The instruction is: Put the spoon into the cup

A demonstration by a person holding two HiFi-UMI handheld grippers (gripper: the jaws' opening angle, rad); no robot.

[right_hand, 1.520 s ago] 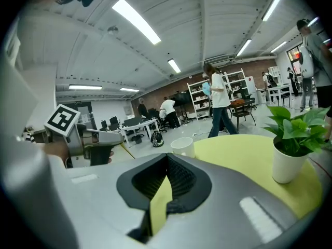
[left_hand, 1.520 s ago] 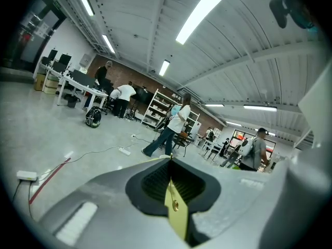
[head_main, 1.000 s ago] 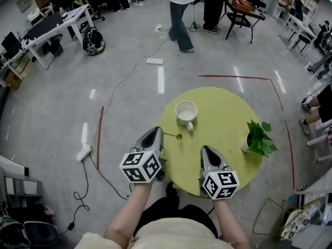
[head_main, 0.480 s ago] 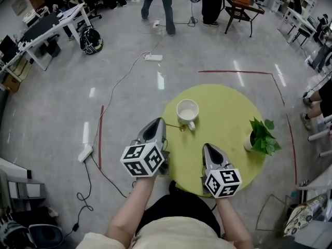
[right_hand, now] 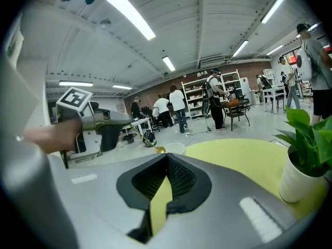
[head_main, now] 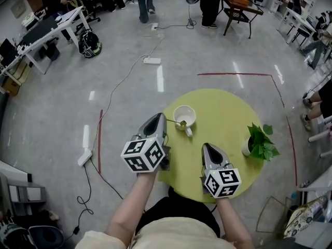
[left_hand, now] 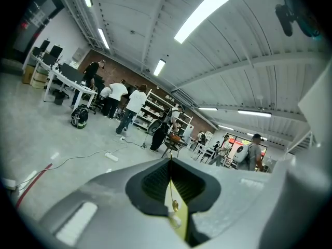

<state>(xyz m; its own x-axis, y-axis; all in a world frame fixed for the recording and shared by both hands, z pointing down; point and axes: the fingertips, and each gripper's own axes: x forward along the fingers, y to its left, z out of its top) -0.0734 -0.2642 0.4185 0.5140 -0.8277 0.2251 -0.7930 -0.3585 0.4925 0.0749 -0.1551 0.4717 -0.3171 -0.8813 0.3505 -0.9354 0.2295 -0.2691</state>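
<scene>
A white cup (head_main: 185,113) stands on the round yellow-green table (head_main: 228,118), handle toward me. My left gripper (head_main: 158,117) is shut on the thin handle of a small gold spoon (head_main: 175,122). The spoon's bowl hangs at the cup's near rim, just above it. In the left gripper view the spoon (left_hand: 170,188) runs down between the shut jaws. My right gripper (head_main: 209,148) hovers over the table's near side, shut and holding nothing. The right gripper view shows the left gripper (right_hand: 88,121), the spoon's bowl (right_hand: 159,150) and the cup (right_hand: 174,148) behind it.
A potted green plant (head_main: 259,141) stands at the table's right edge, close to my right gripper. Red tape lines (head_main: 236,75) mark the grey floor around the table. A power strip (head_main: 152,61) with cables lies beyond. Desks and people stand at the far edge of the room.
My left gripper has lifted the spoon off the table and carried it forward and to the right, up to the cup's rim. The right gripper has stayed in place.
</scene>
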